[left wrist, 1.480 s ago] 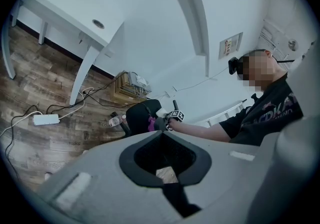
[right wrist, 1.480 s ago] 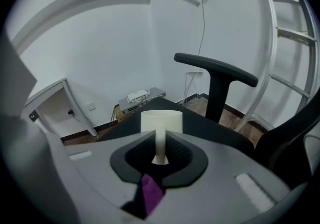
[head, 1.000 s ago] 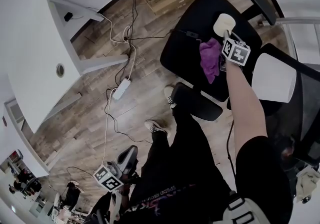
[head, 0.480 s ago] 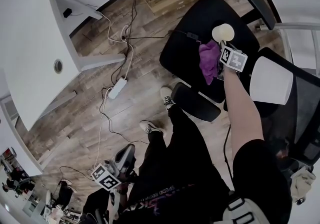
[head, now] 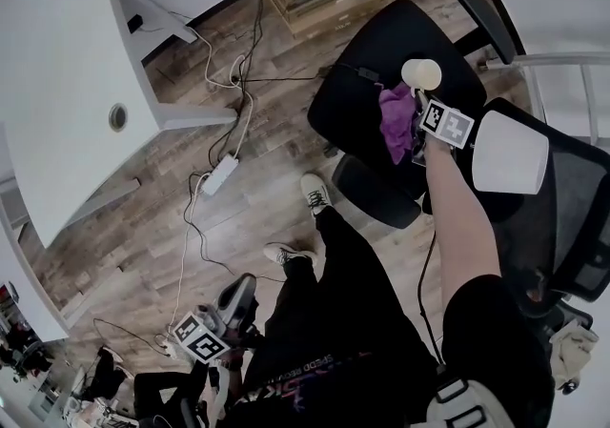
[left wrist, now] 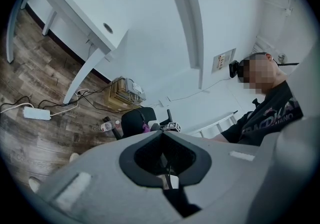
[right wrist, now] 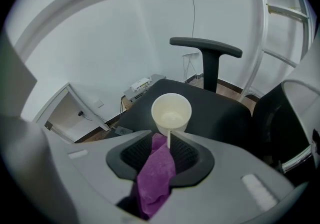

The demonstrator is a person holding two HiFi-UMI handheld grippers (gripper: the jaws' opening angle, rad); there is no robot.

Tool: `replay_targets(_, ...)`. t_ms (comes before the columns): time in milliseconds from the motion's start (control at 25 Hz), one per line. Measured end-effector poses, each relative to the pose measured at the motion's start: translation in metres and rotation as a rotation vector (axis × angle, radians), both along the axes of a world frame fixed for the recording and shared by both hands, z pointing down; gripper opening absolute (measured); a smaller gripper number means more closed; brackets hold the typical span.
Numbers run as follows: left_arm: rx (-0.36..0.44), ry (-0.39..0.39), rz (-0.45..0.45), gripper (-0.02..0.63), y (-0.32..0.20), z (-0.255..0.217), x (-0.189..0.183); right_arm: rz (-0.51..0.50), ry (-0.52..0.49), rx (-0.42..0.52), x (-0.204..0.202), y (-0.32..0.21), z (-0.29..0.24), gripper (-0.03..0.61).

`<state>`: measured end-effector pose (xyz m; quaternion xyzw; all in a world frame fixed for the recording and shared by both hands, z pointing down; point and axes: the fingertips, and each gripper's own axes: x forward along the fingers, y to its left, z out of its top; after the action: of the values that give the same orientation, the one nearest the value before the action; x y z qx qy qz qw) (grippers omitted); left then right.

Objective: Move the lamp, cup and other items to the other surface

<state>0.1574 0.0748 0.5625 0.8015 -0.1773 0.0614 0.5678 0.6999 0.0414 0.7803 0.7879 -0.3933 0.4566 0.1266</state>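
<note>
Right gripper view, claw [right wrist: 169,139] just opening, purple cloth [right wrist: 156,174] between, cup [right wrist: 171,113] ahead

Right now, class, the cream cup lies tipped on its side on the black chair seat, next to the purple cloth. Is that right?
Not quite. The cream cup is not on its side: it stands upright, mouth up, on the black chair seat, next to the purple cloth. The right gripper view shows this.
</note>
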Motion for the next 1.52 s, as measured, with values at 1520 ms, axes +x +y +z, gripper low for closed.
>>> replay_targets(1520, 0.302, 0.125, -0.390, -0.002, 0.037, -0.082, -0.271, -1.316, -0.646, 0.483, -0.724, 0.056, -0.298, 0.003)
